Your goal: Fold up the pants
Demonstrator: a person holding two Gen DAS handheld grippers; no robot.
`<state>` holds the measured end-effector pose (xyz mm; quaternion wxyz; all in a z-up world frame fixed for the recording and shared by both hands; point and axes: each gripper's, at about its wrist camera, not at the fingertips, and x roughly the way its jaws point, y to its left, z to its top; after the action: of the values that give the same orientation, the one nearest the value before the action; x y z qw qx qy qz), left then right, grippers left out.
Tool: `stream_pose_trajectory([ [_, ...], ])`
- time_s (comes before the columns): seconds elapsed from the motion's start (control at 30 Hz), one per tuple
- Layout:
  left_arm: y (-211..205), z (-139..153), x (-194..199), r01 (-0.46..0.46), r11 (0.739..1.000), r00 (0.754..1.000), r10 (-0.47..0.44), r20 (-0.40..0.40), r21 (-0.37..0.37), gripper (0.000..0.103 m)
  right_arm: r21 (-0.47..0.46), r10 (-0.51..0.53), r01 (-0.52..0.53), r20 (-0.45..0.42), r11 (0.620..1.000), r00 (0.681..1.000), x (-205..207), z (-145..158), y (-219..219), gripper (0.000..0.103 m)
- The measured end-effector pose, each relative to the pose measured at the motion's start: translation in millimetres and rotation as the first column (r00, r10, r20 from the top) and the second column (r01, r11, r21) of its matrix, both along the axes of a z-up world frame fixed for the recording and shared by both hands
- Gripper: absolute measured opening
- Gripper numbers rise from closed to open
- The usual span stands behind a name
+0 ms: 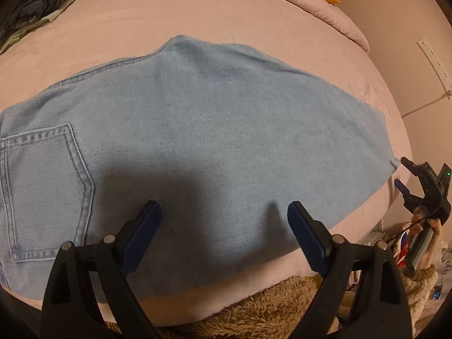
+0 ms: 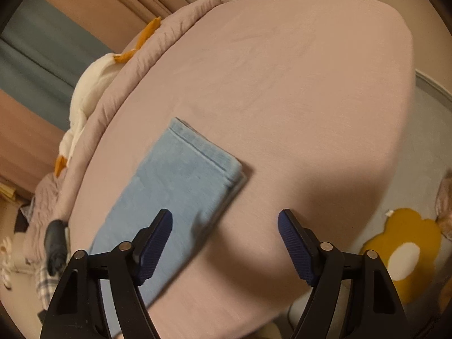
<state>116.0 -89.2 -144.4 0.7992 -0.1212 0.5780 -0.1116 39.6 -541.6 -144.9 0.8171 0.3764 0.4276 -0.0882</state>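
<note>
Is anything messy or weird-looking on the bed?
Not really. The jeans lie flat on the pink bed, already folded lengthwise, back pocket up. Both grippers, left and right, are open and hold nothing. A plush duck sits squashed against the rolled blanket, harmlessly.

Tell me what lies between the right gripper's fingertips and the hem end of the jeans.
Nothing but bare pink sheet and shadow in the right wrist view; the right gripper hangs open just short of the jeans.
</note>
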Motion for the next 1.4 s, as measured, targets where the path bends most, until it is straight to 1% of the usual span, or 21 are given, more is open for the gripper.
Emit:
stream_pose_trajectory([
  [0.1, 3, -1, 1, -0.005, 1.0, 1.0, 0.005, -0.006, -0.015, 0.091, 0.011, -0.017, 0.017, -0.003, 1.0, 1.0, 9, -5, -3, 0.072],
  [0.17, 3, -1, 1, -0.006, 1.0, 1.0, 0.006, -0.004, -0.023, 0.091, -0.03, -0.038, 0.038, -0.018, 0.999, 0.999, 15, -5, -3, 0.057],
  [0.2, 4, -2, 0, -0.004, 1.0, 1.0, 0.004, -0.002, -0.023, 0.091, -0.047, -0.044, 0.043, -0.02, 0.998, 0.999, 17, -5, -2, 0.053],
  [0.33, 4, -3, -3, -0.001, 1.0, 1.0, 0.001, 0.006, -0.019, 0.093, -0.063, -0.069, 0.068, -0.019, 0.996, 0.997, 21, -10, -4, 0.024],
  [0.37, 4, -3, -2, -0.001, 1.0, 1.0, 0.001, 0.007, -0.017, 0.093, -0.056, -0.078, 0.077, -0.008, 0.995, 0.997, 20, -12, -6, 0.019],
  [0.47, 6, 1, -5, -0.005, 1.0, 1.0, 0.005, 0.013, -0.017, 0.09, 0.001, -0.117, 0.117, 0.017, 0.993, 0.993, 15, -14, -12, 0.015],
  [0.5, 7, 1, -5, -0.006, 1.0, 1.0, 0.007, 0.014, -0.016, 0.087, 0.004, -0.12, 0.12, 0.021, 0.993, 0.993, 14, -12, -12, 0.015],
  [0.57, 11, 4, -7, -0.012, 0.999, 1.0, 0.012, 0.012, -0.031, 0.082, -0.027, -0.101, 0.103, 0.076, 0.994, 0.992, 8, 7, -7, 0.013],
  [0.67, 18, 12, -9, -0.038, 0.994, 0.999, 0.039, 0.016, -0.104, 0.081, -0.091, -0.029, 0.047, 0.193, 0.995, 0.981, 1, 51, 12, 0.013],
  [0.73, 22, 21, -11, -0.053, 0.99, 0.998, 0.058, 0.036, -0.13, 0.081, -0.138, 0.044, -0.008, 0.255, 0.99, 0.966, -3, 82, 33, 0.013],
  [0.8, 27, 30, -13, -0.065, 0.986, 0.995, 0.076, 0.064, -0.152, 0.081, -0.198, 0.145, -0.084, 0.319, 0.977, 0.937, -7, 111, 63, 0.013],
  [0.87, 32, 36, -15, -0.076, 0.982, 0.993, 0.09, 0.077, -0.174, 0.081, -0.242, 0.254, -0.172, 0.367, 0.955, 0.895, -12, 135, 97, 0.013],
  [0.93, 38, 39, -17, -0.092, 0.976, 0.99, 0.111, 0.084, -0.198, 0.081, -0.246, 0.356, -0.275, 0.4, 0.929, 0.845, -16, 148, 133, 0.013],
  [0.97, 41, 40, -18, -0.1, 0.974, 0.989, 0.12, 0.086, -0.205, 0.081, -0.243, 0.392, -0.316, 0.404, 0.917, 0.827, -16, 149, 145, 0.013],
  [1.0, 42, 41, -19, -0.105, 0.973, 0.988, 0.125, 0.087, -0.208, 0.081, -0.24, 0.443, -0.375, 0.4, 0.895, 0.802, -16, 148, 165, 0.013],
  [1.13, 43, 44, -17, -0.11, 0.968, 0.986, 0.134, 0.096, -0.224, 0.081, -0.231, 0.57, -0.521, 0.333, 0.821, 0.751, -5, 122, 227, 0.013],
  [1.2, 42, 43, -16, -0.104, 0.965, 0.987, 0.131, 0.097, -0.24, 0.081, -0.201, 0.612, -0.578, 0.271, 0.791, 0.743, 2, 98, 252, 0.013],
  [1.27, 37, 41, -14, -0.098, 0.967, 0.988, 0.123, 0.094, -0.233, 0.081, -0.155, 0.649, -0.63, 0.195, 0.761, 0.736, 9, 68, 272, 0.013],
  [1.33, 35, 39, -13, -0.095, 0.973, 0.989, 0.116, 0.092, -0.209, 0.081, -0.138, 0.677, -0.664, 0.083, 0.734, 0.731, 14, 38, 287, 0.013],
  [1.37, 34, 38, -11, -0.088, 0.975, 0.99, 0.109, 0.091, -0.205, 0.081, -0.123, 0.687, -0.678, 0.046, 0.724, 0.725, 14, 26, 293, 0.016],
  [1.4, 31, 37, -10, -0.082, 0.975, 0.991, 0.102, 0.091, -0.206, 0.082, -0.094, 0.698, -0.692, 0.043, 0.715, 0.715, 12, 21, 294, 0.02],
])
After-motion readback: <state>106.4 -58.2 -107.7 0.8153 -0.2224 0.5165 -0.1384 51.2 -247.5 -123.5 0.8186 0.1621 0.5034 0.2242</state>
